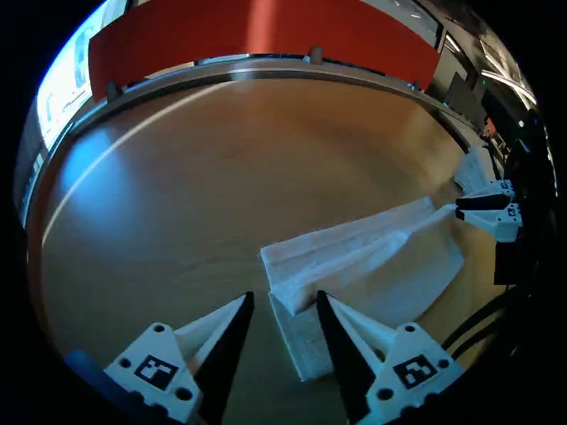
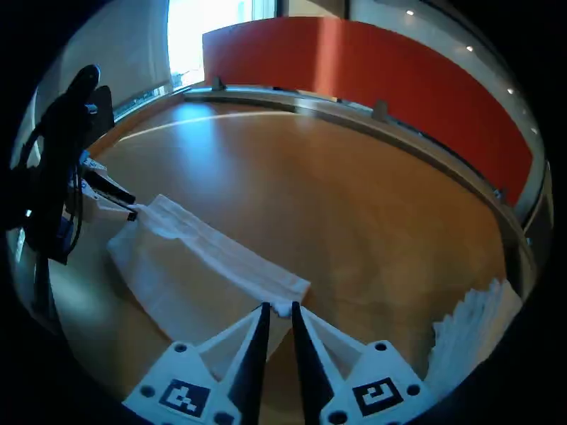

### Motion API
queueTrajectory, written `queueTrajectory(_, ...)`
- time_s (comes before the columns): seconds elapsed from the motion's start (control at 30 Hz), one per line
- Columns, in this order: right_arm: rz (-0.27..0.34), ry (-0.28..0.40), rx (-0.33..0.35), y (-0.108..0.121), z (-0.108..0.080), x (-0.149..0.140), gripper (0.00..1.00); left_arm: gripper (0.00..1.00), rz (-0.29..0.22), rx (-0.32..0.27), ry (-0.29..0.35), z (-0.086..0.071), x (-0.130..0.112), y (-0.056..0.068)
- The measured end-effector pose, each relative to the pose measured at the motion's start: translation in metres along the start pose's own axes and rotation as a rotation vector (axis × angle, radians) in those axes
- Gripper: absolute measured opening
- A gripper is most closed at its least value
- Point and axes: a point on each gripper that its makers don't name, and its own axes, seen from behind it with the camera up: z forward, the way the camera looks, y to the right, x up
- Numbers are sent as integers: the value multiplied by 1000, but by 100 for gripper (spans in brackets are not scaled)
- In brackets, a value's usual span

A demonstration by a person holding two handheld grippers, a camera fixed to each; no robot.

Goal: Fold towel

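A white towel (image 1: 368, 262) lies partly folded on the wooden table (image 1: 212, 184), its upper layer stretched as a long band between the two grippers. My left gripper (image 1: 283, 301) stands open at the near end; the band's corner sits between the fingers, against the right one and clear of the left. It appears again at the towel's far end as left gripper (image 2: 133, 207). My right gripper (image 2: 281, 310) is shut on the other corner of the towel (image 2: 205, 262), and it shows as right gripper (image 1: 457, 209) pinching the pulled-up tip.
A stack of folded white towels (image 2: 471, 326) sits at the table's edge, also seen as the stack (image 1: 473, 170). A red panel (image 1: 262, 32) stands behind the table's metal rim (image 1: 234, 71). A bright window (image 2: 205, 32) lies beyond.
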Motion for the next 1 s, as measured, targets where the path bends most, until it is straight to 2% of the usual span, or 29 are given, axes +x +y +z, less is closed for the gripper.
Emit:
queueTrajectory(0.13,-2,9,-28,6,-2,3,60,84,3,24,18,-5,3,-8)
queueTrajectory(0.33,0,13,-20,3,-7,2,88,84,-8,40,43,-14,6,-14)
queueTrajectory(0.5,-7,17,-17,-1,-11,0,91,84,-29,29,52,-18,6,-12)
queueTrajectory(0.77,-6,23,-17,-6,-20,-5,91,84,-33,23,56,-25,1,-9)
queueTrajectory(1.0,7,24,-22,-10,-35,-16,91,84,-46,25,52,-37,-16,-5)
